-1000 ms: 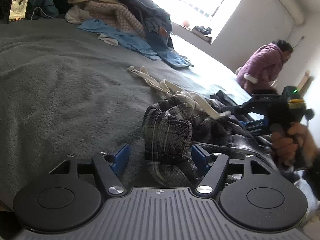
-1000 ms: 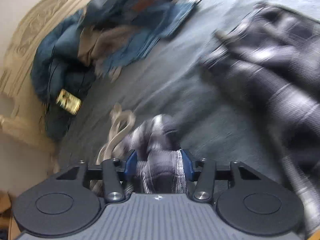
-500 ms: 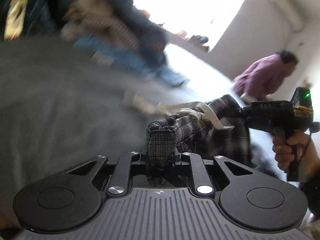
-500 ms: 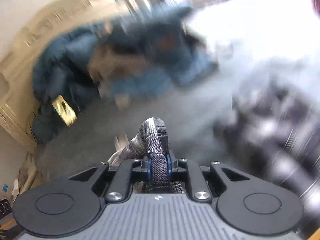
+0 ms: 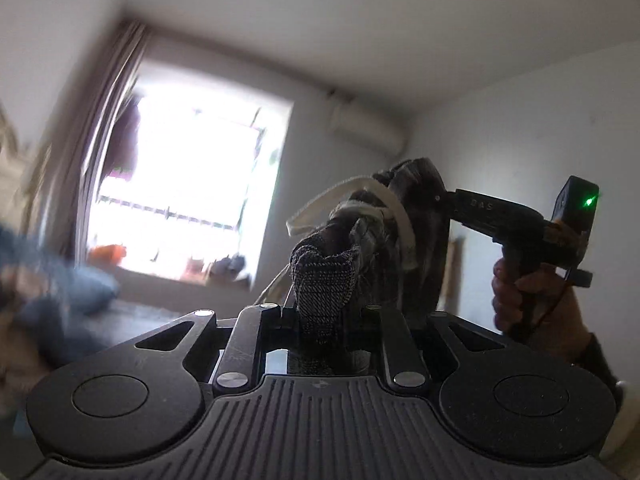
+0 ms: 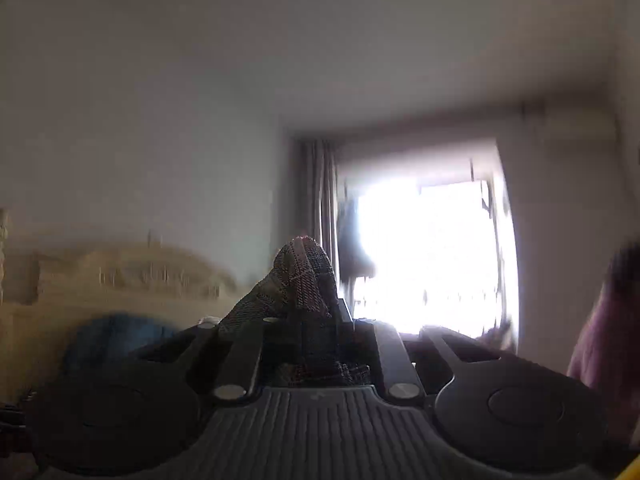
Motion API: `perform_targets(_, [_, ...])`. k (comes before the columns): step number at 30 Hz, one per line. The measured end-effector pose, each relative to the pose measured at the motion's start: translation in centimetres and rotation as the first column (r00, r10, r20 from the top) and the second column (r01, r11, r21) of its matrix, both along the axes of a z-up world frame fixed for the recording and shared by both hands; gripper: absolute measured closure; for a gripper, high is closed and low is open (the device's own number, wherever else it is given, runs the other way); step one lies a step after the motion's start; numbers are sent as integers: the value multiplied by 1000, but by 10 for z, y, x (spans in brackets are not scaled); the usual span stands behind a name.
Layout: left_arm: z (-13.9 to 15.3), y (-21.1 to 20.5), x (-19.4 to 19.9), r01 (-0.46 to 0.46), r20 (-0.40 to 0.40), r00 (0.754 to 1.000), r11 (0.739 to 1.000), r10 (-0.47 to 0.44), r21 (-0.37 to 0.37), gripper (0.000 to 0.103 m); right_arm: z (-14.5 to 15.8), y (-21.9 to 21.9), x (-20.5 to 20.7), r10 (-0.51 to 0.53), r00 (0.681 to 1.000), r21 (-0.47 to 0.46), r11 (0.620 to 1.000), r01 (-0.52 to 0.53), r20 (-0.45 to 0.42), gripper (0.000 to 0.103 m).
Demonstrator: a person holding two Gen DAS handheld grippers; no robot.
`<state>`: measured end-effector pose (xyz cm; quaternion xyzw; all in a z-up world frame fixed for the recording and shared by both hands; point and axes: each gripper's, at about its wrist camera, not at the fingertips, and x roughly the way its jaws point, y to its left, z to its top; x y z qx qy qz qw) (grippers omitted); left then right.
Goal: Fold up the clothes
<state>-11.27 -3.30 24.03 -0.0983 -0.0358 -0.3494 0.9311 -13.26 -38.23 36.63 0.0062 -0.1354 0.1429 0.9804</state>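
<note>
My left gripper [image 5: 325, 312] is shut on a fold of the dark plaid garment [image 5: 324, 276], held high in the air. A white drawstring [image 5: 320, 210] loops out of the cloth. In the left wrist view the right gripper [image 5: 436, 196] grips the same garment further along, with the hand on its handle. In the right wrist view my right gripper [image 6: 316, 320] is shut on a bunched piece of the plaid garment [image 6: 302, 276] that sticks up between the jaws. Both cameras point up at wall and ceiling. The rest of the garment hangs out of sight.
A bright window [image 5: 180, 196] with a curtain [image 5: 96, 128] fills the far wall, with an air conditioner [image 5: 366, 128] beside it. Blurred blue clothes [image 5: 52, 292] lie at lower left on the bed. The headboard [image 6: 120, 276] and a person in purple [image 6: 604, 328] show in the right wrist view.
Both grippers closed on the plaid garment, lifted it off the bed and tilted upward. The views now show the window, wall and ceiling instead of the bed.
</note>
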Motion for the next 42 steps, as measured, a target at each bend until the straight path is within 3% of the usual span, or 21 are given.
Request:
perform_targets(2, [7,-1,-8,12,16,1000,1000,-12,-10,87,11,3,-13,-23,998,-16,1000,24,63,87])
perform_targets(5, [-4,-2,-11,1,19,1000,1000,0,-11,87,3,12,-7,-48,997,-41,998,50,63,87])
perform_targets(11, [-61,20,2,-50,-77,996,999,49,-13,87,-53,42,58,-7,994,-70,998,-1,-108,87])
perform_targets(17, [-134,69,26,-159,-235,962,985,139,-68,87,-128,129,149,56,962,-156,983,-101,-269,87])
perform_targets(22, [-197,123,49,-343,-355,890,934,287,-102,87,-206,237,218,110,912,-246,944,-220,-394,87])
perform_targets(28, [-269,189,80,-548,-530,731,833,430,-81,87,-300,373,283,144,836,-315,882,-351,-529,87])
perform_targets(31, [-302,207,91,-610,-590,651,791,478,-32,87,-344,427,317,140,795,-343,848,-403,-590,87])
perform_targets(33, [-322,217,98,-633,-626,612,773,484,-22,87,-371,458,333,129,776,-363,828,-426,-617,87])
perform_targets(37, [-338,236,106,-663,-655,581,747,484,-36,88,-406,482,349,108,749,-382,807,-450,-654,87])
perform_targets(42, [-336,252,106,-684,-634,593,726,496,-71,89,-403,482,359,132,733,-353,811,-467,-667,87])
